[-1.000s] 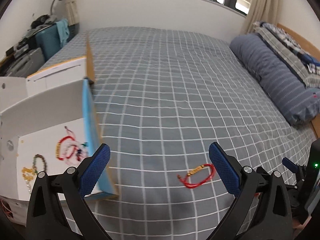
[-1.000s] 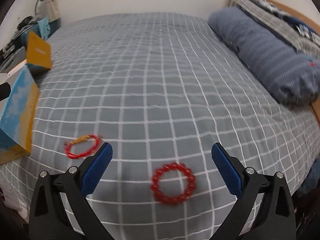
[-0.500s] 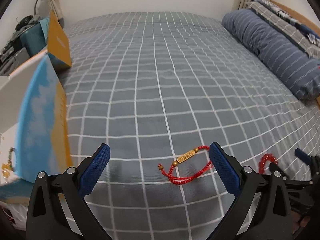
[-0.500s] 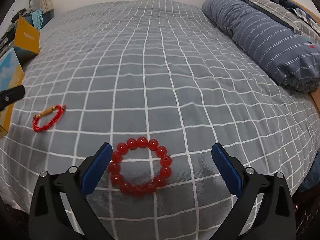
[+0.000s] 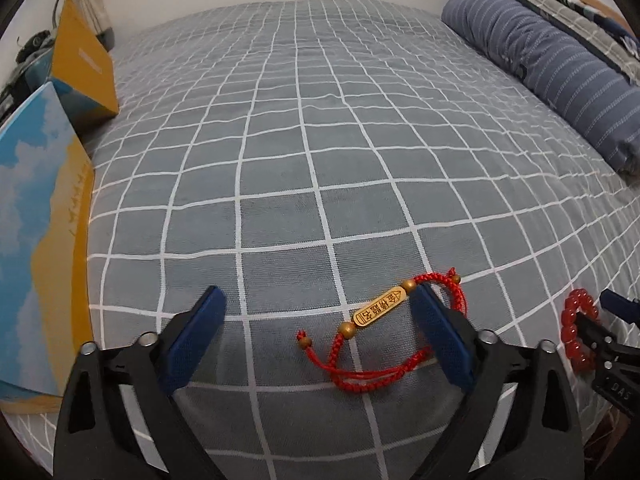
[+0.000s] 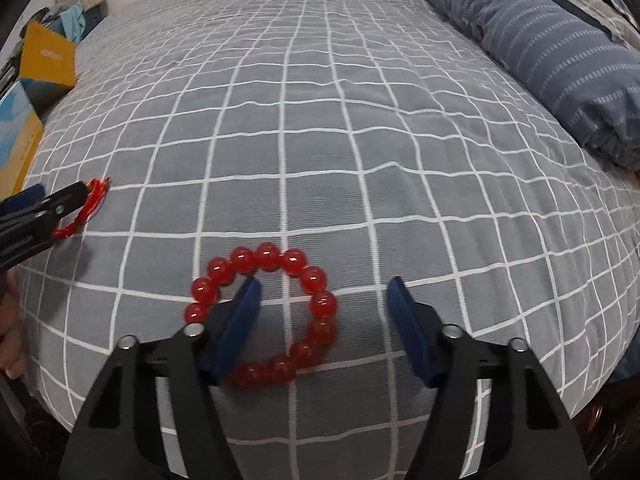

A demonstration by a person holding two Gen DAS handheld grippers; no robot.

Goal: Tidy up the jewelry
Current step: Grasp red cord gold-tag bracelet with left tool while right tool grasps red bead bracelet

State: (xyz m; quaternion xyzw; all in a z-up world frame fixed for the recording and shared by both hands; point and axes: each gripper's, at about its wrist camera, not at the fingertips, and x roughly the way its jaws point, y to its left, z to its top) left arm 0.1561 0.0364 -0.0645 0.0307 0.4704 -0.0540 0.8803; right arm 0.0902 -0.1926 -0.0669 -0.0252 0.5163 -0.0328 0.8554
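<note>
A red cord bracelet (image 5: 360,380) with a gold tag lies on the grey checked bedcover (image 5: 320,140). My left gripper (image 5: 320,336) hangs low over it, jaws closing. Most of the loop lies between them, and the right finger (image 5: 440,344) covers its right end. No pad presses on it. In the right wrist view, a red bead bracelet (image 6: 268,256) lies under my right gripper (image 6: 324,320), whose jaws are also closing. Its left finger (image 6: 236,332) stands inside the ring, so the ring's right side is between the pads, untouched. The left gripper (image 6: 40,208) and cord bracelet (image 6: 94,196) show at the far left.
A blue-and-orange box (image 5: 40,220) stands at the bed's left edge, with an orange flap (image 5: 80,64) behind it. A striped blue pillow (image 5: 560,72) lies along the right side. The bed's front edge is just below both grippers.
Both grippers have sunk close to the bedcover, each over its bracelet. Both pairs of jaws have narrowed, the right more. The box's white inside has left the left view.
</note>
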